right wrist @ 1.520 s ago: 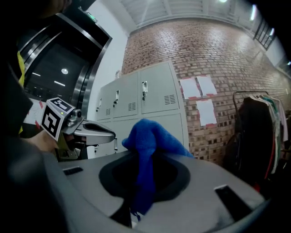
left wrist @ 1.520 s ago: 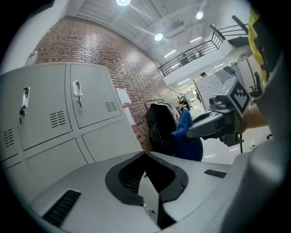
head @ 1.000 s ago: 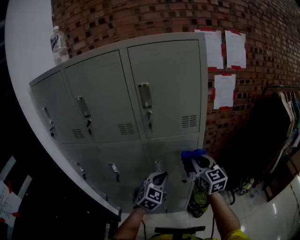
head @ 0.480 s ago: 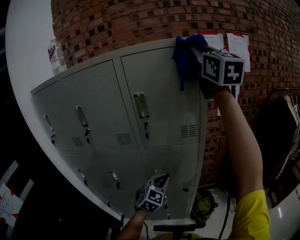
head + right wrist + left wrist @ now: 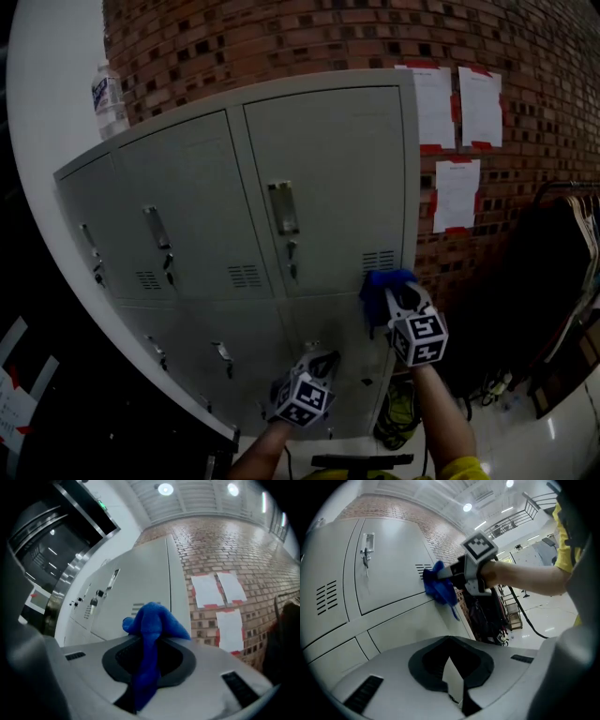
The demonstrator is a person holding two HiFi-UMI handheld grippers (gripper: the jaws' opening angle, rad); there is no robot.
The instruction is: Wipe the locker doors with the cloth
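Head view: our right gripper is clamped on the blue cloth. The cloth presses on the bottom right corner of the upper right locker door, just beside its vent slots. Our left gripper hangs lower, in front of the lower doors.

Left gripper view: its jaws are together with nothing between them. We see the cloth bunched against the door.

Right gripper view: jaws are closed on the cloth, one fold drooping back between them. The brick wall with taped papers is to the right.
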